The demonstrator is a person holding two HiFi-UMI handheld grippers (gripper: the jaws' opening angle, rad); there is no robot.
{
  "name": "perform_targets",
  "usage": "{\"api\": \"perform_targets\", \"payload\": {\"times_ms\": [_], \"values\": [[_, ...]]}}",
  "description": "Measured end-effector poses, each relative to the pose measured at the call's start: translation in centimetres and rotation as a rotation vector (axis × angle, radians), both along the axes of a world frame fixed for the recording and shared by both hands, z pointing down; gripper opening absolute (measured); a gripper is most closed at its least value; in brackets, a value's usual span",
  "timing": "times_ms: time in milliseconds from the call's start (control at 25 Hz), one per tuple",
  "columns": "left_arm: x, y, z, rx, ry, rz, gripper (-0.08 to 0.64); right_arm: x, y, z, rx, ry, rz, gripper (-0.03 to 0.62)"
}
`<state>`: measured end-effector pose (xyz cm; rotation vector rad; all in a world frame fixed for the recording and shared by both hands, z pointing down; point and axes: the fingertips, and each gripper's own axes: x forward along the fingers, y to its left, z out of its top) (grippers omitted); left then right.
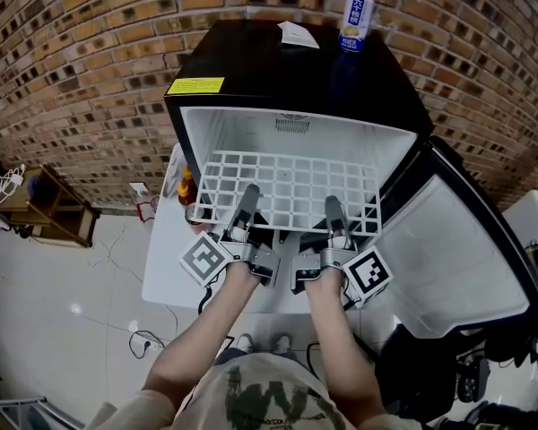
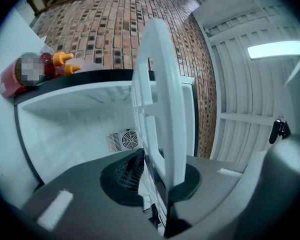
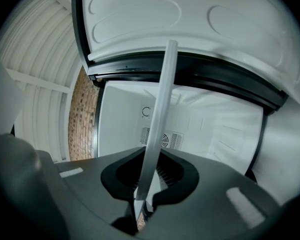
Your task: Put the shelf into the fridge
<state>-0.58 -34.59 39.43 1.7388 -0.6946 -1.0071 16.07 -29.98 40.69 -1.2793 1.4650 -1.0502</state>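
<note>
The white grid shelf [image 1: 287, 186] lies level across the mouth of the open black mini fridge [image 1: 251, 70], its far edge inside the white cavity. My left gripper [image 1: 247, 202] is shut on the shelf's near edge toward the left. My right gripper [image 1: 334, 215] grips the same edge toward the right. In the left gripper view the shelf [image 2: 160, 109] runs edge-on between the jaws of the left gripper [image 2: 157, 184], with the fridge's back vent [image 2: 124, 140] behind. In the right gripper view the shelf rim [image 3: 160, 99] passes between the jaws of the right gripper [image 3: 145, 184].
The fridge door [image 1: 457, 249] stands open to the right. A can [image 1: 356, 21] and a paper slip [image 1: 298, 34] sit on the fridge top. Sauce bottles [image 1: 188, 186] stand left of the fridge. A wooden stand [image 1: 45, 204] and cables are at far left.
</note>
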Motion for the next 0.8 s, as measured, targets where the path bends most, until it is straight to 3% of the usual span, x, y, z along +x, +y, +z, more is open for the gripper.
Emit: {"api": "perform_targets", "payload": {"times_ms": [240, 520, 800], "values": [[0.1, -0.8, 0.1, -0.01, -0.022, -0.003, 0.044, 0.1, -0.8, -0.3, -0.009, -0.017, -0.004, 0.038], [0.2, -1.9, -0.3, 0.037, -0.036, -0.011, 0.052, 0.5, -1.8, -0.2, 0.004, 0.037, 0.029, 0.044], [0.5, -2.7, -0.5, 0.056, -0.039, -0.014, 0.064, 0.7, -2.8, -0.4, 0.04, 0.032, 0.042, 0.046]]}}
